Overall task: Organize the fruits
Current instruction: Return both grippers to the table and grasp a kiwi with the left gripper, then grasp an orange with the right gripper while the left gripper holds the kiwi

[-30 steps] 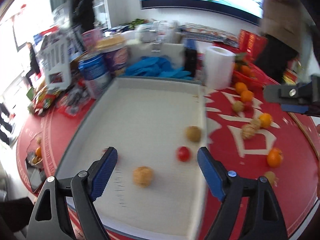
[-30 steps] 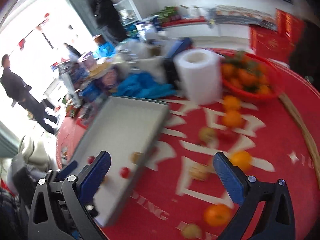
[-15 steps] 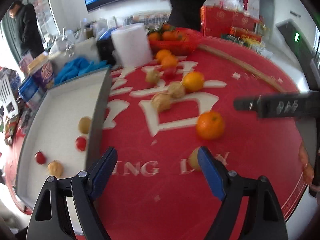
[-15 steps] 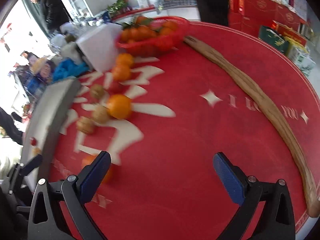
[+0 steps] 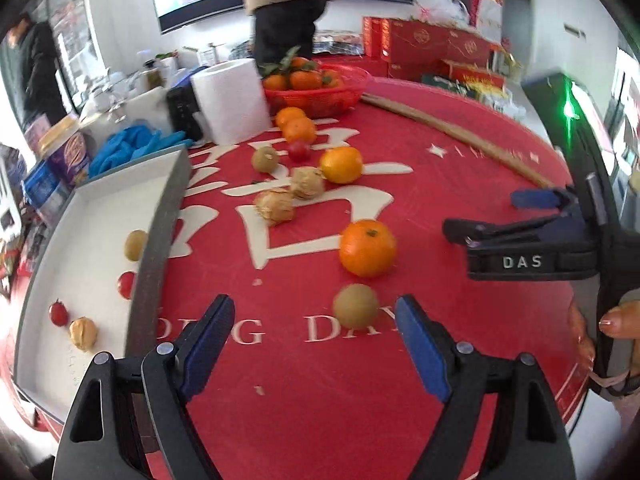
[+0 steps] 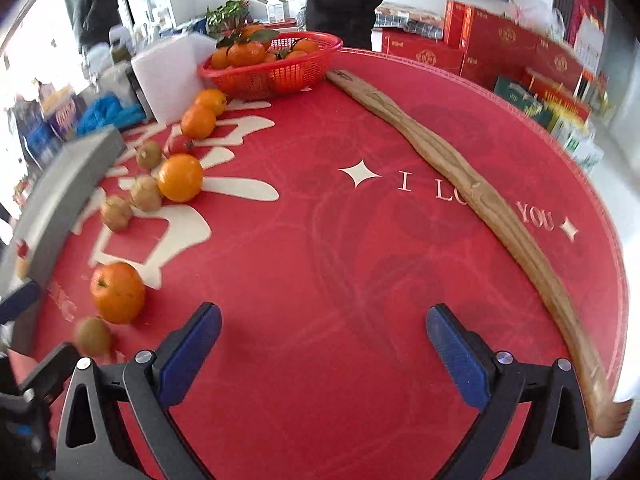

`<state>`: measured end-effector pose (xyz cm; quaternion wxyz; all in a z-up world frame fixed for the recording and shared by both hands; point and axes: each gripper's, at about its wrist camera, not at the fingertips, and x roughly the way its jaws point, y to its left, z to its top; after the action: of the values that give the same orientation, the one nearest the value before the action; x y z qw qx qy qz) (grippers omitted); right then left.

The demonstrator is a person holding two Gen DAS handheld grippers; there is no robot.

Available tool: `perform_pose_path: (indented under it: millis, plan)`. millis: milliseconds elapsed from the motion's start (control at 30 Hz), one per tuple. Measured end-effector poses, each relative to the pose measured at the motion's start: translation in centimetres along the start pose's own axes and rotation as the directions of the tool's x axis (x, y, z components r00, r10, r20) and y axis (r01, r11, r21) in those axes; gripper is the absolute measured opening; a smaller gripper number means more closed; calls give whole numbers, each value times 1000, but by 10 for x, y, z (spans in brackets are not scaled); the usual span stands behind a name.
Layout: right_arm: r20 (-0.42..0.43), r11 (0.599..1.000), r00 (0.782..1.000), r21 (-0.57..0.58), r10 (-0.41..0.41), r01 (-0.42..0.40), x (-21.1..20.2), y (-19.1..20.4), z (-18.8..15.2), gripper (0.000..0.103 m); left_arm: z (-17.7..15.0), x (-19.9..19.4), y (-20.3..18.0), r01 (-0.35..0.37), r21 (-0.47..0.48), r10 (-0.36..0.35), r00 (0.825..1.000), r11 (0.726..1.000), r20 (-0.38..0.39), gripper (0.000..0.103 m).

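My left gripper (image 5: pixel 314 312) is open, low over the red tablecloth just right of the white tray (image 5: pixel 160 232). A brown-green kiwi (image 5: pixel 355 306) lies just ahead of its fingertips, near the right finger and untouched. An orange (image 5: pixel 367 248) sits behind the kiwi. The tray holds a kiwi (image 5: pixel 135 245), two cherry tomatoes (image 5: pixel 126 284) and a tan fruit (image 5: pixel 83 334). My right gripper (image 6: pixel 322 316) is open over bare cloth with nothing between its fingers. From there the orange (image 6: pixel 117 292) and the kiwi (image 6: pixel 93 336) lie to its left.
More loose fruit trails back: two husked fruits (image 5: pixel 274 207), oranges (image 5: pixel 341 164), a kiwi (image 5: pixel 264 159), a tomato (image 5: pixel 298 150). Behind stand a red basket (image 6: pixel 272 64) of tangerines and a paper roll (image 5: pixel 230 100). A long wooden stick (image 6: pixel 480 200) crosses the right. A person stands beyond the table.
Both grippers swung right and lower, away from the tray. The left went from above the tray's inside to the cloth by the kiwi. Both stayed open.
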<state>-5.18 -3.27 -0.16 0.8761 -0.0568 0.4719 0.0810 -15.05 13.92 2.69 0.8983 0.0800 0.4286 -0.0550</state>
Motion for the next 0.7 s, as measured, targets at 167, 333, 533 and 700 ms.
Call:
perform_pose_path:
  millis: [167, 333, 533, 700]
  plan:
    - [16, 1000, 1000, -1, 6, -6, 0, -2, -3, 103, 0, 22, -9, -6, -7, 6, 999, 1000, -38, 84]
    - [30, 1000, 1000, -9, 9, -9, -1, -3, -6, 103, 6, 31, 7, 40, -103, -45, 998, 994, -49, 63]
    - [34, 1000, 999, -10, 9, -9, -1, -2, -7, 103, 1, 25, 21, -7, -122, 1, 999, 992, -45, 27]
    - [28, 1000, 1000, -11, 12, -12, -2, 0, -7, 103, -11, 19, 33, -36, -141, 34, 999, 989, -19, 28]
